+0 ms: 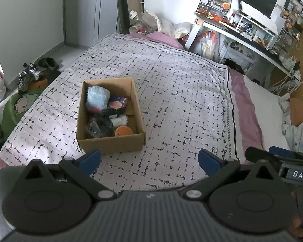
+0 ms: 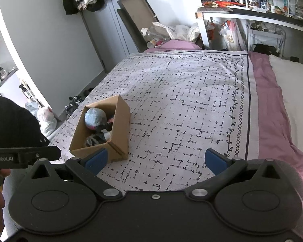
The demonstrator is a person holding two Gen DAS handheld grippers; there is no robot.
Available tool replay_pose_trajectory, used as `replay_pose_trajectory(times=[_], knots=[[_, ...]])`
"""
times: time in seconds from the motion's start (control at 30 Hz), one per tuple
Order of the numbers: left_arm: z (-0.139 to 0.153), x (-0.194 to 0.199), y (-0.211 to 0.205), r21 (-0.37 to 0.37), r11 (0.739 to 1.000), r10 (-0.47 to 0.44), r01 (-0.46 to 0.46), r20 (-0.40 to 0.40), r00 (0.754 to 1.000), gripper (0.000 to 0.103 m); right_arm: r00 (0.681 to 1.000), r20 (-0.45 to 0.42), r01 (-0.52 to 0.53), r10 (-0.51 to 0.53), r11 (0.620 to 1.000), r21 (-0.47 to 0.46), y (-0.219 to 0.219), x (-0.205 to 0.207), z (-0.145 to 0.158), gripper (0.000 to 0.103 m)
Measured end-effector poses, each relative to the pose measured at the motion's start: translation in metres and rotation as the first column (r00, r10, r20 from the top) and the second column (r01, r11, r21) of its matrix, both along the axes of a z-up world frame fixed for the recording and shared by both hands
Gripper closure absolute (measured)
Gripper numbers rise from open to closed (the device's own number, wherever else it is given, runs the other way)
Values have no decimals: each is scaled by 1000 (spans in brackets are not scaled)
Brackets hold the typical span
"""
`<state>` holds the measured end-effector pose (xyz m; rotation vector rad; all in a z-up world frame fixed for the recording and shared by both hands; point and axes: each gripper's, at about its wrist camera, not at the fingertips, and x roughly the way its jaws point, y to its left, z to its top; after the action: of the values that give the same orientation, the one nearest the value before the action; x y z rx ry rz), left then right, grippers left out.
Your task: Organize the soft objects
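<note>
A brown cardboard box (image 1: 111, 144) stands on the patterned bed cover; it also shows in the right wrist view (image 2: 120, 125). Inside lie a fluffy light-blue soft toy (image 1: 97, 98), a dark item with a pink patch (image 1: 117, 103), a white roll (image 1: 119, 121), a grey-black bundle (image 1: 97, 128) and an orange round piece (image 1: 123, 131). The blue toy shows in the right wrist view too (image 2: 95, 117). My left gripper (image 1: 150, 161) is open and empty, just in front of the box. My right gripper (image 2: 155, 161) is open and empty, to the right of the box.
The bed cover (image 1: 181, 100) stretches far and right, with a pink sheet (image 1: 246, 109) and white pillow (image 1: 266, 104) beyond. A cluttered desk (image 1: 252, 36) stands at the back right. Shoes (image 1: 30, 74) lie on the floor at left. A door (image 2: 115, 20) is behind.
</note>
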<state>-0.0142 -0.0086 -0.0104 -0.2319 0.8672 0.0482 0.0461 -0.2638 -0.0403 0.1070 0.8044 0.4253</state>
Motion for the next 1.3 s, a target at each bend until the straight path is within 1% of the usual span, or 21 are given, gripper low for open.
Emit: replay_pose_trajectory(times=[0.13, 0.43, 0.73, 1.3], knots=[[0, -3, 1, 7, 1000, 1, -1, 1, 1000, 1, 1000, 7, -4, 5, 1000, -18, 5, -2, -1, 0], [0, -7, 2, 10, 1000, -1, 1, 8, 1000, 1, 1000, 9, -2, 3, 1000, -26, 9, -5, -1, 0], [3, -8, 5, 15, 1000, 4, -5, 13, 1000, 1, 1000, -1, 10, -10, 1000, -22, 10, -5, -2, 0], [6, -9, 1, 30, 999, -12, 11, 19, 1000, 1, 1000, 8, 16, -15, 999, -29, 11, -7, 2, 0]])
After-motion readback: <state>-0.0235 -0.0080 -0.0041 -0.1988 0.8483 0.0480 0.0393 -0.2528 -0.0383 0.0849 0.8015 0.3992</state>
